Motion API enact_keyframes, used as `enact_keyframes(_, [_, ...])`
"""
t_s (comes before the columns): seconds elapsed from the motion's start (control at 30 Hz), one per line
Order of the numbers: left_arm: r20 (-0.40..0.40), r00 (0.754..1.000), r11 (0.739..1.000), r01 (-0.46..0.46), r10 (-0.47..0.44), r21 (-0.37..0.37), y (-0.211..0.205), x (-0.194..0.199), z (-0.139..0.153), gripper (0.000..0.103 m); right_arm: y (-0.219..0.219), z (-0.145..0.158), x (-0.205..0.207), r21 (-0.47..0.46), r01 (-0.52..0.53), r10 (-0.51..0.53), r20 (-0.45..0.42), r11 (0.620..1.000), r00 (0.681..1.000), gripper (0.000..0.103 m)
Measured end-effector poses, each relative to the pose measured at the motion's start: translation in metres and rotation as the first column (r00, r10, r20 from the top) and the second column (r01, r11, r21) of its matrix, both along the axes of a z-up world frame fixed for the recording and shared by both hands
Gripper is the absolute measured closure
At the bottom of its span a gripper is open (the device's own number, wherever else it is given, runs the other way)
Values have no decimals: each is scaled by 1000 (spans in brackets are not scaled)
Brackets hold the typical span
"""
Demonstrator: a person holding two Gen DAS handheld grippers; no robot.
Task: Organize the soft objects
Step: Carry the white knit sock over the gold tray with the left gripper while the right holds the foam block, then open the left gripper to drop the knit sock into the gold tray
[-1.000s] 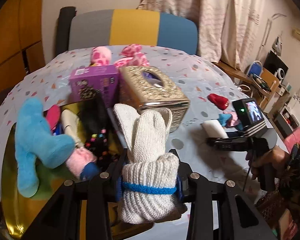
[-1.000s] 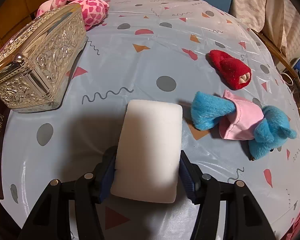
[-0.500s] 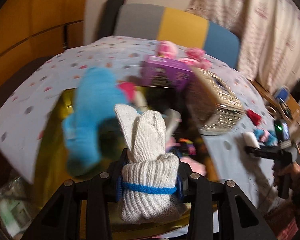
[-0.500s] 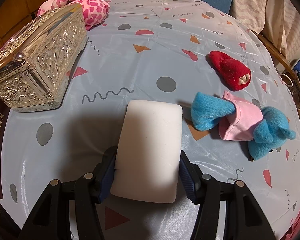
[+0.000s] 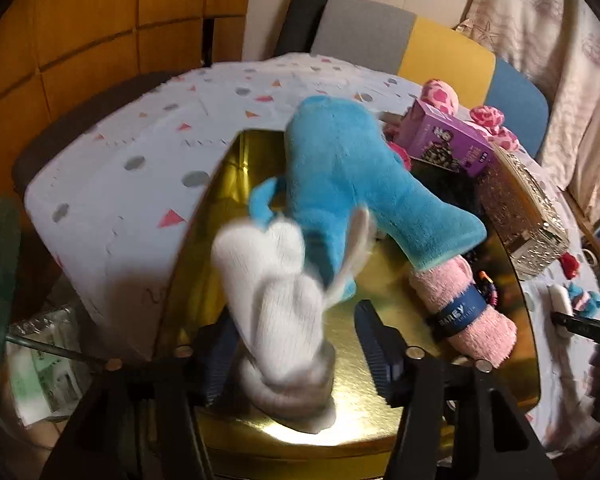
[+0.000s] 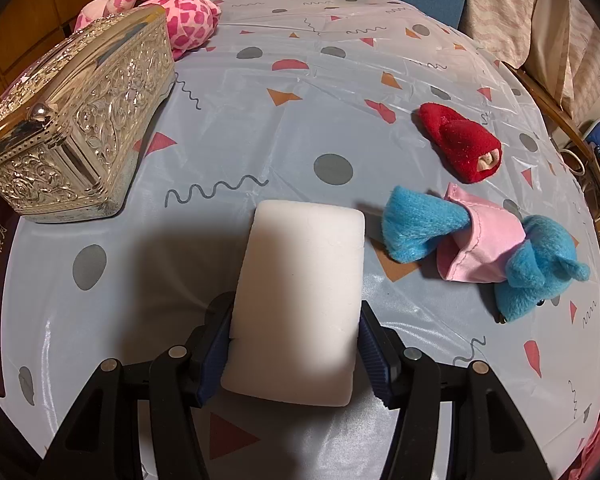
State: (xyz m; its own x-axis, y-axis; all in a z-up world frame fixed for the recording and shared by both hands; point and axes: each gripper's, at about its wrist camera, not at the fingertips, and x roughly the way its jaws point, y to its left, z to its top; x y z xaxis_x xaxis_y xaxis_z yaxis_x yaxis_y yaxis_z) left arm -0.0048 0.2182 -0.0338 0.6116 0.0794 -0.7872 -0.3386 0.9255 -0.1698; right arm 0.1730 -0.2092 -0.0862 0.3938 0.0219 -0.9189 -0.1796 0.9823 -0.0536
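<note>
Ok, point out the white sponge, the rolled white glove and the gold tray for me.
white sponge (image 6: pixel 300 300), right wrist view, middle of its top face.
rolled white glove (image 5: pixel 276 304), left wrist view, knitted body.
gold tray (image 5: pixel 364 412), left wrist view, bare near floor.

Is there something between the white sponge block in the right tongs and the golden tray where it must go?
Yes. The embossed silver metal box stands left of the white sponge block, toward the golden tray.

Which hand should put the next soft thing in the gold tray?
Right, probably. The right gripper already squeezes the white sponge. The left gripper has just been opening, with the white glove bundle dropping onto the gold tray between its jaws.
</note>
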Motion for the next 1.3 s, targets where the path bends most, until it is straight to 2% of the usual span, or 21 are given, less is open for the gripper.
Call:
enact_keyframes(0.1, [28,1000,999,-15,13,41,-2,-4,6,37,-1,0,1,1,1,-1,0,1000,1000,44])
enact_keyframes(0.23, [63,998,997,-32,27,76,-1,-7,17,37,-1,0,1,0,1,-1,0,1000,1000,44])
enact_keyframes(0.47, [44,996,979,-83,76,187,-4,-3,19,37,4,-1,-1,-23,-10,10,3,1000,1000,46])
enact_keyframes(0.6, [85,992,977,-107,93,182,-5,-6,31,37,7,0,-2,-36,-17,18,3,999,1000,46])
enact_keyframes(0.87, [165,986,983,-34,5,178,-33,-4,58,35,5,1,-4,-18,23,-24,-25,1000,999,46])
enact_keyframes(1.1, [185,981,987,37,-66,158,-54,0,65,35,10,5,-16,-2,55,-55,-59,999,997,46])
enact_keyframes(1.3, [178,980,988,59,-83,140,-60,1,63,35,22,10,-33,64,65,-59,-89,996,994,46])
